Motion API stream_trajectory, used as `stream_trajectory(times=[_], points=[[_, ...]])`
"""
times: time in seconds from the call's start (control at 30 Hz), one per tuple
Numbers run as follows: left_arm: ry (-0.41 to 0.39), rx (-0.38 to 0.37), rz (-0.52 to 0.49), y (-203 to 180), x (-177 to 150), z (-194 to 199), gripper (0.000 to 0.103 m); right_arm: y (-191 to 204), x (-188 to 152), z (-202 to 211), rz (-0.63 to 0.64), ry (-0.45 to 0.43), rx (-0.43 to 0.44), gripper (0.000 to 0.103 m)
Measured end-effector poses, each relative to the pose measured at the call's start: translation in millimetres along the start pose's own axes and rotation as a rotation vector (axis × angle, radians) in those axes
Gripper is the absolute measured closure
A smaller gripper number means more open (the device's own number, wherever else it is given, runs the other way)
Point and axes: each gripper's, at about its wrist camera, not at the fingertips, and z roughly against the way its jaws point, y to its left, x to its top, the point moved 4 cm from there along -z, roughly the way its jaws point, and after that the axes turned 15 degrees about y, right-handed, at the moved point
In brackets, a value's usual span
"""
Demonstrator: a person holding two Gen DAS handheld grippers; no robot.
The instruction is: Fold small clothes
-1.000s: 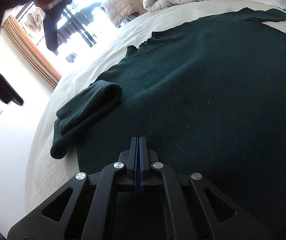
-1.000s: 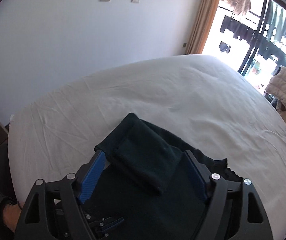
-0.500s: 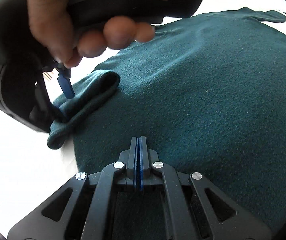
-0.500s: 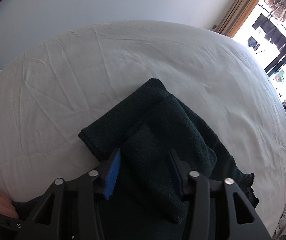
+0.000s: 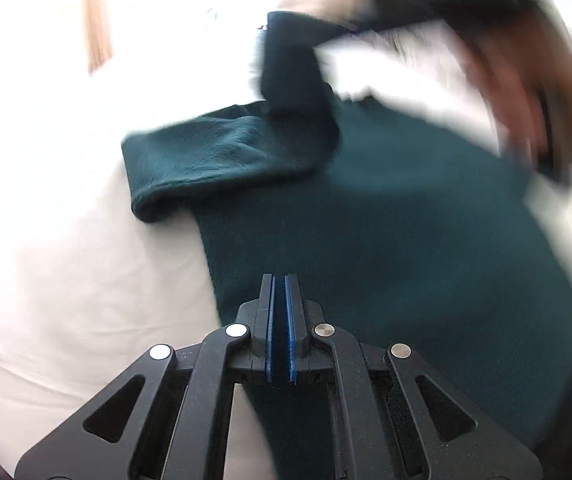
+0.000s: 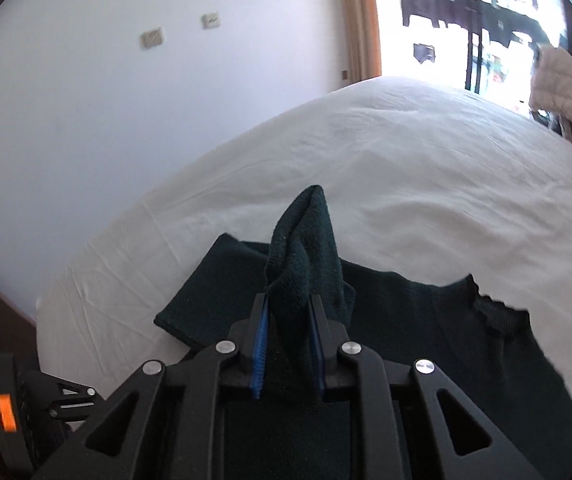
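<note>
Right now the right gripper (image 6: 286, 344) is clamped on the cuff end of the dark green sweater's sleeve (image 6: 302, 252), lifted so the cuff sticks up above the blue pads (image 6: 259, 350). Sweater (image 6: 426, 332) lies flat on the white bed sheet (image 6: 406, 168). Left gripper (image 5: 280, 332) has fingers pressed together, a thin dark strip between the pads, low over the sweater body (image 5: 366, 240). Left view very blurred; raised sleeve (image 5: 290, 64) and person's hand (image 5: 526, 80) smeared. Curtain (image 6: 360, 20) and window beyond
</note>
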Motion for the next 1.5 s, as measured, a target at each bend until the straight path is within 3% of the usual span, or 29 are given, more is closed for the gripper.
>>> stream_trajectory(times=[0.03, 0.1, 0.17, 0.27, 0.33, 0.37, 0.43, 0.47, 0.57, 0.6, 0.7, 0.8, 0.87, 0.93, 1.07, 1.2, 1.27, 1.33, 1.43, 1.5], points=[[0.008, -0.089, 0.07, 11.2, 9.9, -0.9, 0.098, -11.8, -9.3, 7.5, -0.066, -0.035, 0.037, 0.084], [0.016, -0.16, 0.155, 23.2, 30.6, -2.7, 0.098, -36.4, -30.8, 14.9, -0.193, -0.09, 0.103, 0.084], [-0.047, -0.234, 0.187, 21.5, 54.4, -0.7, 0.098, -60.6, -53.4, 13.8, -0.308, -0.118, 0.171, 0.084], [-0.104, -0.243, 0.22, 28.3, 85.8, -8.7, 0.098, -91.3, -81.9, 3.2, -0.448, -0.119, 0.207, 0.084], [-0.064, -0.199, 0.237, 34.9, 102.1, -30.2, 0.098, -107.4, -93.3, -5.4, -0.519, -0.099, 0.236, 0.08], [-0.027, -0.175, 0.246, 38.2, 106.8, -43.2, 0.098, -113.1, -96.9, -10.6, -0.549, -0.08, 0.244, 0.074], [0.031, -0.171, 0.268, 43.5, 108.0, -66.9, 0.098, -124.4, -103.7, -17.8, -0.632, -0.064, 0.277, 0.018], [0.031, -0.197, 0.286, 48.6, 107.5, -76.1, 0.098, -129.5, -106.5, -17.3, -0.679, -0.093, 0.3, 0.011], [-0.003, -0.261, 0.311, 60.0, 110.2, -83.2, 0.098, -135.6, -103.4, -14.9, -0.704, -0.17, 0.343, 0.009], [-0.003, -0.257, 0.308, 60.1, 112.5, -84.0, 0.098, -135.1, -99.3, -18.0, -0.706, -0.168, 0.342, 0.01], [-0.012, -0.248, 0.299, 60.1, 113.4, -81.2, 0.098, -130.6, -84.2, -35.0, -0.689, -0.109, 0.322, 0.028], [-0.024, -0.247, 0.293, 59.8, 110.6, -77.8, 0.098, -123.0, -67.6, -55.6, -0.671, -0.048, 0.292, 0.039], [-0.028, -0.258, 0.295, 59.1, 109.5, -82.4, 0.098, -122.8, -60.2, -64.5, -0.663, -0.028, 0.261, 0.056], [-0.039, -0.278, 0.303, 58.0, 104.5, -81.0, 0.098, -127.6, -57.9, -65.4, -0.689, -0.018, 0.235, 0.094], [-0.082, -0.312, 0.36, 65.7, 68.6, -57.3, 0.098, -122.9, -58.6, -37.1, -0.657, -0.071, 0.195, 0.094], [-0.156, -0.319, 0.419, 80.5, 62.6, -32.5, 0.098, -124.3, -79.7, -6.4, -0.691, -0.126, 0.192, 0.094], [-0.19, -0.285, 0.443, 91.8, 59.5, -20.3, 0.098, -132.2, -91.4, 3.8, -0.725, -0.155, 0.2, 0.094], [-0.187, -0.265, 0.461, 104.2, 58.0, -12.3, 0.098, -142.4, -103.8, 7.5, -0.764, -0.163, 0.189, 0.094], [-0.116, -0.247, 0.452, 110.9, 60.3, -15.3, 0.098, -157.6, -124.0, -2.6, -0.831, -0.117, 0.183, 0.094], [-0.146, -0.231, 0.435, 110.5, 62.8, -3.8, 0.098, -158.5, -131.2, -5.2, -0.836, -0.118, 0.187, 0.094]])
